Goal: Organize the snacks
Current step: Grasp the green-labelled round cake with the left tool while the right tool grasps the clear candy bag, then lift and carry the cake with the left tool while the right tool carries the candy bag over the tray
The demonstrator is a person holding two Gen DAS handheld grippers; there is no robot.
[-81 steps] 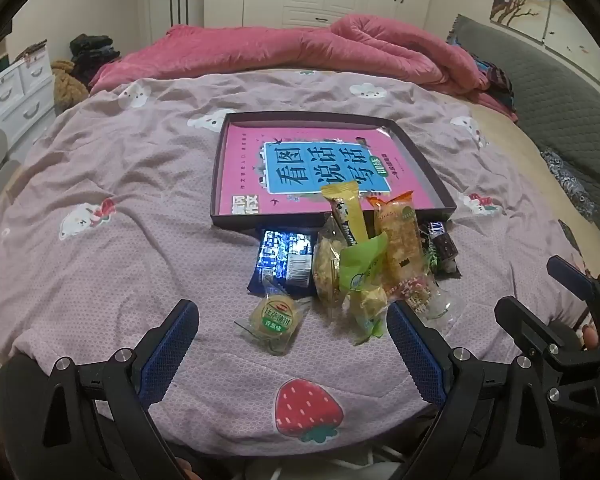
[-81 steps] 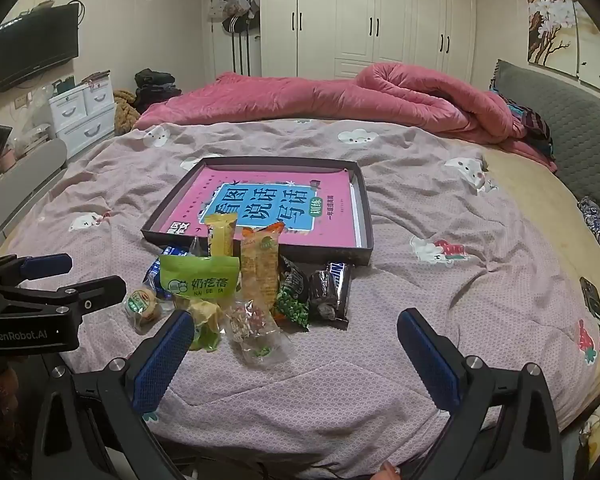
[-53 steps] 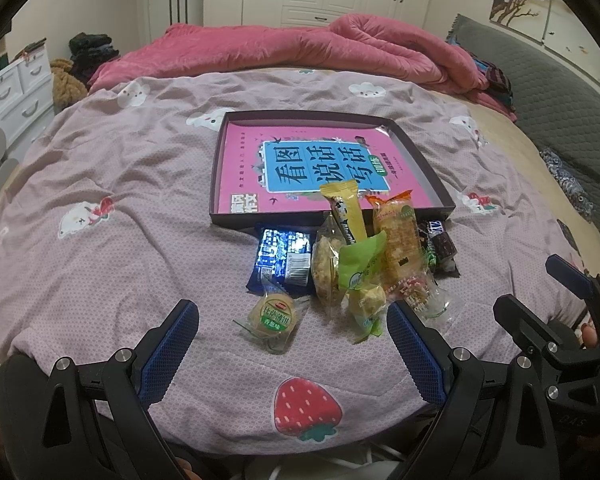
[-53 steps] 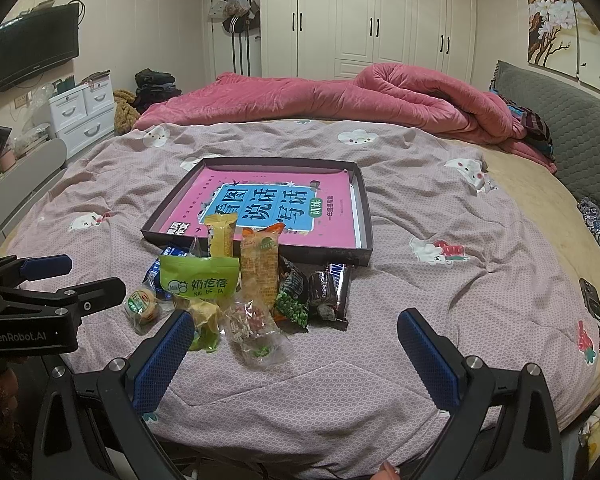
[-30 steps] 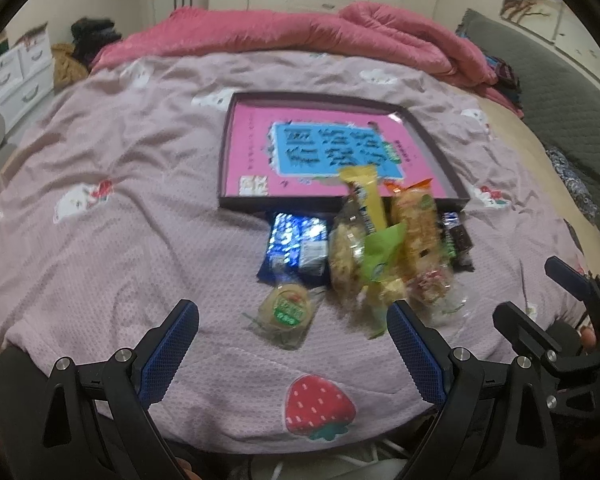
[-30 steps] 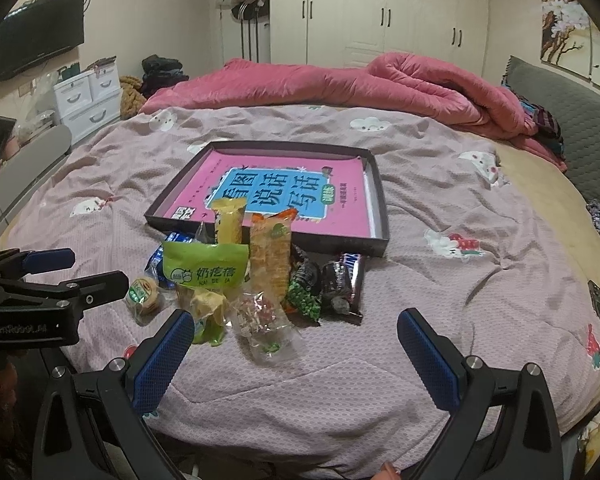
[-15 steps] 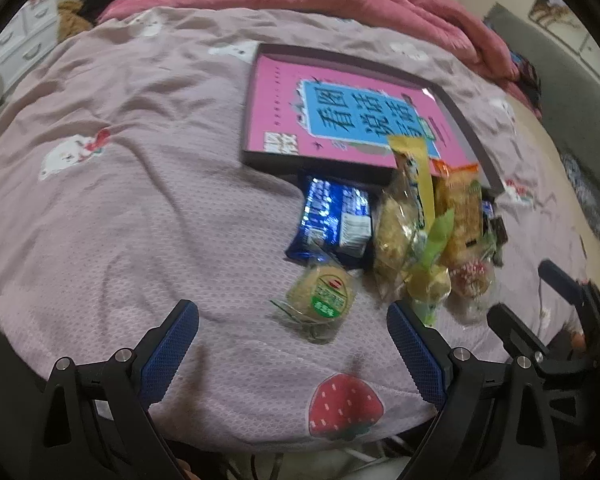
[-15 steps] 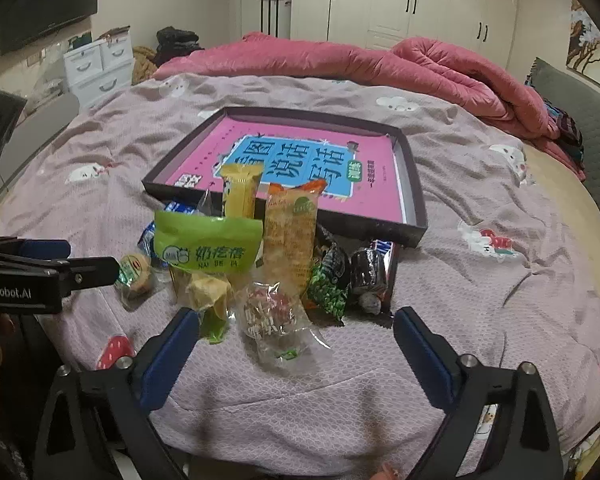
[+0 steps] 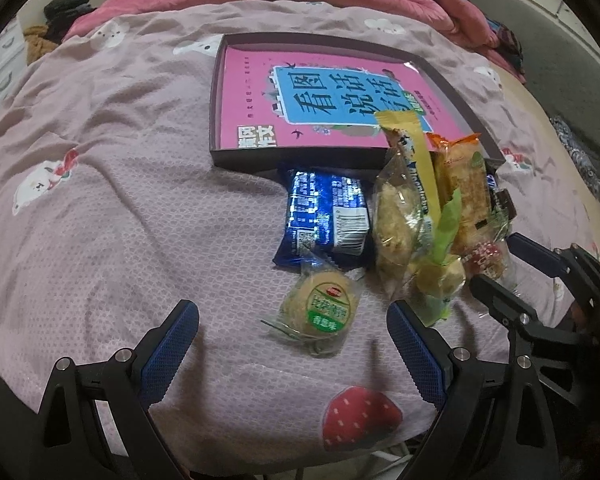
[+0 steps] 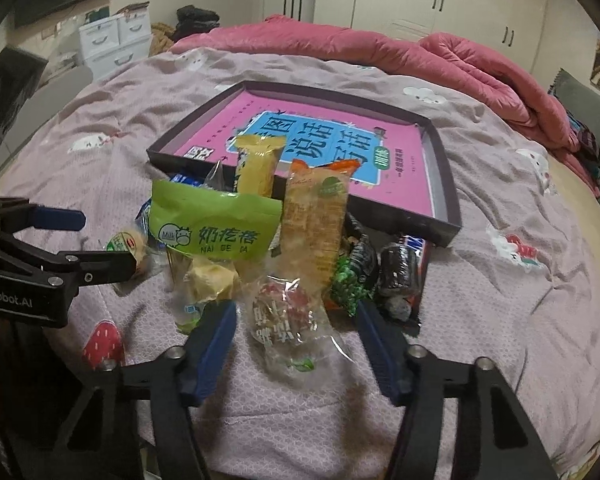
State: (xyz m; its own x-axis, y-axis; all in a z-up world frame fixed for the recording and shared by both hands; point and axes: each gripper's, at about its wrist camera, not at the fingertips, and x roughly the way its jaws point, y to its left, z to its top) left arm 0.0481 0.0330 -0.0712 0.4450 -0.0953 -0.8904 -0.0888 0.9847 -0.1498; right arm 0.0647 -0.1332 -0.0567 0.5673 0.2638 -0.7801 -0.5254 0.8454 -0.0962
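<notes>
The right tongs (image 10: 294, 322) hang low over the near edge of the snack pile, their blue pads apart but lately drawn closer; a clear wrapper with red sweets (image 10: 286, 312) lies between them, and neither pad presses on it. The left tongs (image 9: 292, 336) stand wide apart over the bed, with a round green-labelled cake (image 9: 320, 306) in its clear packet lying just ahead of the gap, untouched.

Behind the red sweets, the pile spreads across the lilac bedspread (image 9: 120, 220). A green milk-snack bag (image 10: 214, 226) leans over a pale yellow sweet (image 10: 212, 280). Beside it an orange cracker pack (image 10: 318, 220) stands tilted, its top resting against the near wall of the tray. A yellow bar (image 10: 258, 166) rises behind the green bag, also leaning on that wall. To the right lie a green-and-black packet (image 10: 352, 276) and a dark chocolate bar (image 10: 404, 268), touching one another. In the left wrist view a blue biscuit pack (image 9: 326, 216) lies flat just behind the round cake, next to a clear bag of pale puffs (image 9: 396, 220).

The dark shallow tray (image 10: 446, 184) sits just beyond the pile, holding only a pink book (image 9: 328, 96) with a blue title panel. A pink quilt (image 10: 380, 52) is bunched at the far end of the bed, before white wardrobes (image 10: 440, 0).
</notes>
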